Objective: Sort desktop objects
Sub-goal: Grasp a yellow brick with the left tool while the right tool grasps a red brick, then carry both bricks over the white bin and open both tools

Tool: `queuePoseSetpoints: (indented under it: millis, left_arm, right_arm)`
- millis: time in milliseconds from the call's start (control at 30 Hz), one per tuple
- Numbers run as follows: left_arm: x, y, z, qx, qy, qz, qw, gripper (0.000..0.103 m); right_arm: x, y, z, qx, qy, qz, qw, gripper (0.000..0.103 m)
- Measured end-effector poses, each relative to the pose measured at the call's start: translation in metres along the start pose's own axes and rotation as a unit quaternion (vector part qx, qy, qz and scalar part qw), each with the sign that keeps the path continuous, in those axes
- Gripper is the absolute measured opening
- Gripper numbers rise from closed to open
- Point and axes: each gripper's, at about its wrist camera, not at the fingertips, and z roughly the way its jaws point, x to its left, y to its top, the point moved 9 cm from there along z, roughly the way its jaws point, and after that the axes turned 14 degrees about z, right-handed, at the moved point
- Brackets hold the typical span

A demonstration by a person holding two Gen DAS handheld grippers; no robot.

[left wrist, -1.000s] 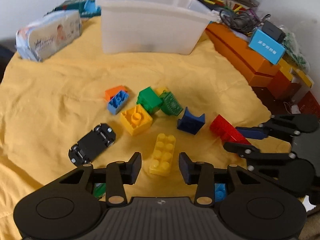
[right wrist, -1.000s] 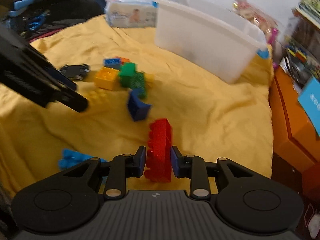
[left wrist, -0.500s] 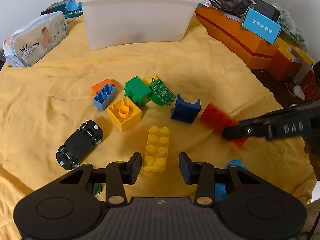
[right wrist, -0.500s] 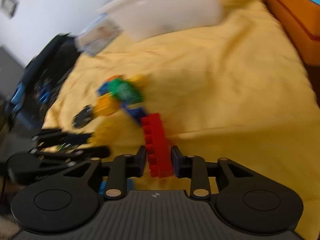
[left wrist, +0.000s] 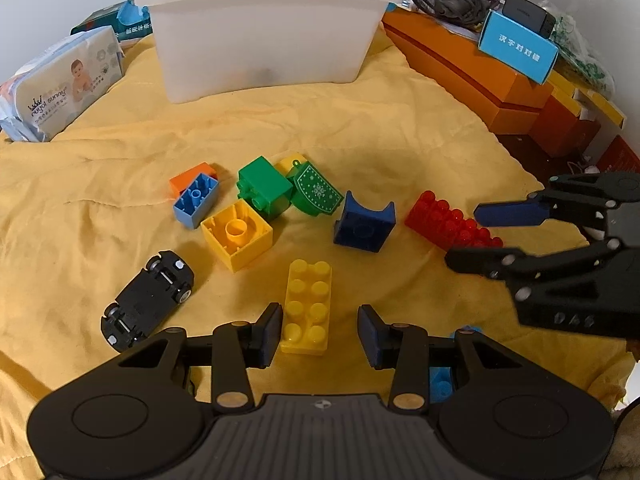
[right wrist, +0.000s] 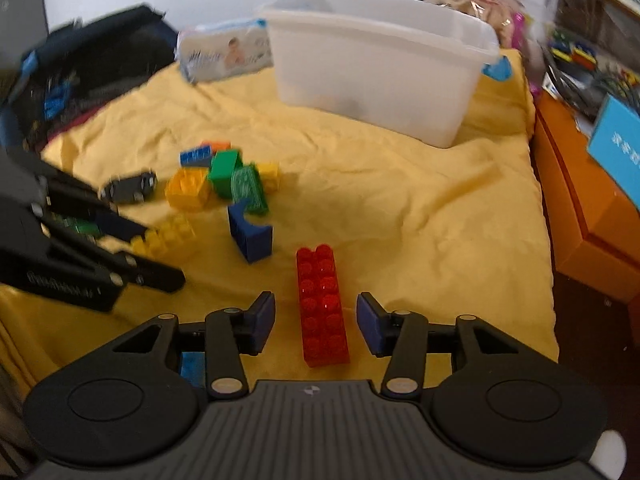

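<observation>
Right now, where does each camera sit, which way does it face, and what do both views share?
Left wrist: on the left gripper, facing the white bin; open jaws flank the yellow brick; right gripper at right.
Right wrist: on the right gripper, facing the bin; open jaws flank the red brick.
Shared: bin, both bricks, toy car.

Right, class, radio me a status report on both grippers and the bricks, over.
Left gripper open around yellow brick. Right gripper open, red brick lying between its fingers, ungripped. White bin beyond, path clear.

A light-blue brick (left wrist: 440, 386) sits mostly hidden behind the left hand-held gripper (left wrist: 319, 334).
</observation>
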Motion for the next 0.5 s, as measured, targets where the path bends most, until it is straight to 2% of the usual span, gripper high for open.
queuePoseSetpoints:
  millis: [133, 167, 200, 233, 367, 500]
  left_arm:
    - [0.000, 0.000, 0.000, -0.002, -0.002, 0.000, 1.0000, 0.044]
    - [0.000, 0.000, 0.000, -0.002, 0.001, 0.001, 1.0000, 0.037]
    - [0.002, -0.001, 0.000, -0.001, 0.004, 0.004, 1.0000, 0.027]
    - [0.004, 0.000, 0.000, -0.001, 0.004, 0.005, 1.0000, 0.027]
    - [0.009, 0.004, -0.006, -0.006, -0.001, -0.003, 1.0000, 0.027]
    - [0.019, 0.024, -0.023, -0.031, 0.009, -0.001, 0.9995, 0.027]
  right_arm:
    - [0.001, -0.008, 0.009, 0.022, 0.003, 0.000, 1.000, 0.040]
    - [0.002, -0.011, 0.010, 0.026, 0.005, 0.002, 1.000, 0.037]
    - [0.002, -0.011, 0.010, 0.028, 0.011, 0.004, 1.000, 0.031]
    - [0.004, -0.012, 0.008, 0.029, 0.013, 0.002, 1.000, 0.028]
    - [0.012, -0.009, -0.001, 0.020, 0.006, -0.032, 0.999, 0.027]
    - [0.012, 0.006, -0.013, -0.003, 0.000, -0.043, 0.999, 0.027]
